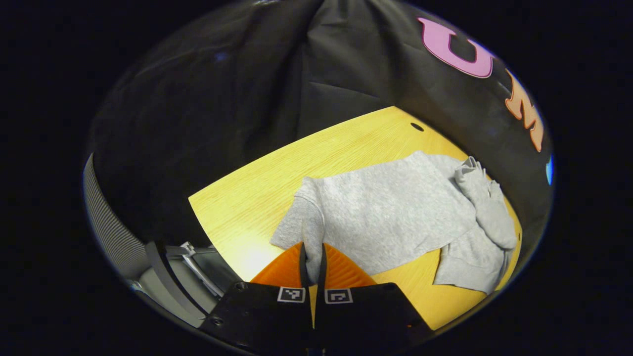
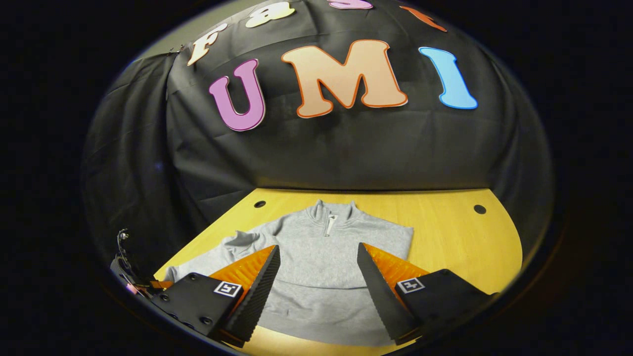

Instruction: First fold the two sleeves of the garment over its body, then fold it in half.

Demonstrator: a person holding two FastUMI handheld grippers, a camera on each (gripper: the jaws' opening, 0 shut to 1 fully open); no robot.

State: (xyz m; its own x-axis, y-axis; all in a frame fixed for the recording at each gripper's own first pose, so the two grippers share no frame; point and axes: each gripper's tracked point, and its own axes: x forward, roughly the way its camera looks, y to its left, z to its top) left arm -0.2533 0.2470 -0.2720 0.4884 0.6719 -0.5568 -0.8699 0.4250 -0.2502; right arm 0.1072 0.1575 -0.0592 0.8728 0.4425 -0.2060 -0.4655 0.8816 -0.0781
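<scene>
A grey zip-neck sweatshirt point(image 2: 321, 247) lies flat on the yellow wooden table point(image 2: 455, 237), collar toward the booth wall. My right gripper point(image 2: 319, 291) hovers open over the lower part of its body, fingers wide apart with nothing between them. In the left gripper view the sweatshirt point(image 1: 390, 207) lies across the table point(image 1: 247, 198). My left gripper point(image 1: 312, 267) is shut on the end of its near sleeve point(image 1: 309, 222), which rises from the cloth into the jaws. The other sleeve point(image 1: 487, 207) lies bunched over the body at the far side.
The black cloth wall point(image 2: 346, 153) stands close behind the table. Small round holes point(image 2: 479, 209) mark the tabletop near its back corners. A grey metal frame point(image 1: 188, 262) sits beyond the table's near edge by my left gripper. Bare wood point(image 2: 460, 262) lies right of the sweatshirt.
</scene>
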